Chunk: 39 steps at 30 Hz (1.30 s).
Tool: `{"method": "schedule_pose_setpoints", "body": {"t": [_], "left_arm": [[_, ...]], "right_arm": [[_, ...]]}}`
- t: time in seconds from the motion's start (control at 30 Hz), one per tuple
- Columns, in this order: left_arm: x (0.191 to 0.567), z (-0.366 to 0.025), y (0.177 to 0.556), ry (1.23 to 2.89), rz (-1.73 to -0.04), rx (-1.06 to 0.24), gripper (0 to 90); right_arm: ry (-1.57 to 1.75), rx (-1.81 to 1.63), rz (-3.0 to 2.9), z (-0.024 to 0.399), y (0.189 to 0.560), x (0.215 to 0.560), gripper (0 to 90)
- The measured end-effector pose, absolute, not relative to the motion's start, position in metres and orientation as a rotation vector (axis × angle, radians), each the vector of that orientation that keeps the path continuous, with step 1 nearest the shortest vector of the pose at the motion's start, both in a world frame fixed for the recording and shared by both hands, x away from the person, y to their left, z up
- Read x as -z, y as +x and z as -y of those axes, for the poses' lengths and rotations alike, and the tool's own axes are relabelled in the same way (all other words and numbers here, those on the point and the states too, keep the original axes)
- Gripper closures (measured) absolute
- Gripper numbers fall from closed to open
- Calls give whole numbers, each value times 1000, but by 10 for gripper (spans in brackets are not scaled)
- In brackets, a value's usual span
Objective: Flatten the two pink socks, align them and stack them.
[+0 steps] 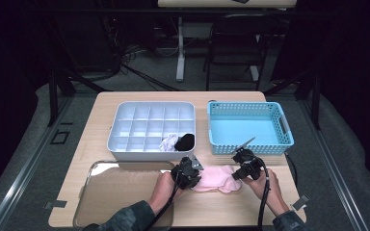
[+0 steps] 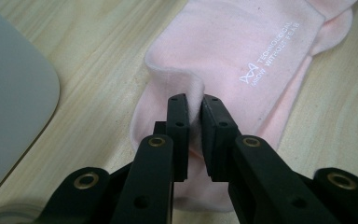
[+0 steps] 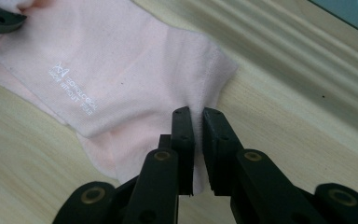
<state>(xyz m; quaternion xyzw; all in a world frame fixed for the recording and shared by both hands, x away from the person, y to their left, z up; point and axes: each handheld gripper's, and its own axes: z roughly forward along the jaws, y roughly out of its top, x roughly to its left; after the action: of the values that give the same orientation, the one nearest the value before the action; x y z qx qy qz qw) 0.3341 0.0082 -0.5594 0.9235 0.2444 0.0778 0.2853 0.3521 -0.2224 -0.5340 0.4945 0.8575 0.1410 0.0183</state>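
The high view looks forward and down from above the person's side, taking in the whole surface (image 1: 125, 98) from a distance. Each gripper view sits close, looking along its own jaws at the pink sock (image 2: 242, 56). All three views share that sock and the wood around it.

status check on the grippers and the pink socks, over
Left gripper shut on pink socks. Right gripper shut on the other end. Socks flat on table, nothing in the way.
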Motion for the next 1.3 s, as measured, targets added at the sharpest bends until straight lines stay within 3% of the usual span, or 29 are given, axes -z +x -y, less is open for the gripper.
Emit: {"method": "schedule_pose_setpoints", "body": {"t": [0.87,1.3], "left_arm": [[543,-23,336,2342,-680,-184,836],[537,-33,334,2372,-708,-157,835]], "right_arm": [[1496,-591,-2588,222,343,507,846],[1430,-568,-2620,216,340,502,844]]}}
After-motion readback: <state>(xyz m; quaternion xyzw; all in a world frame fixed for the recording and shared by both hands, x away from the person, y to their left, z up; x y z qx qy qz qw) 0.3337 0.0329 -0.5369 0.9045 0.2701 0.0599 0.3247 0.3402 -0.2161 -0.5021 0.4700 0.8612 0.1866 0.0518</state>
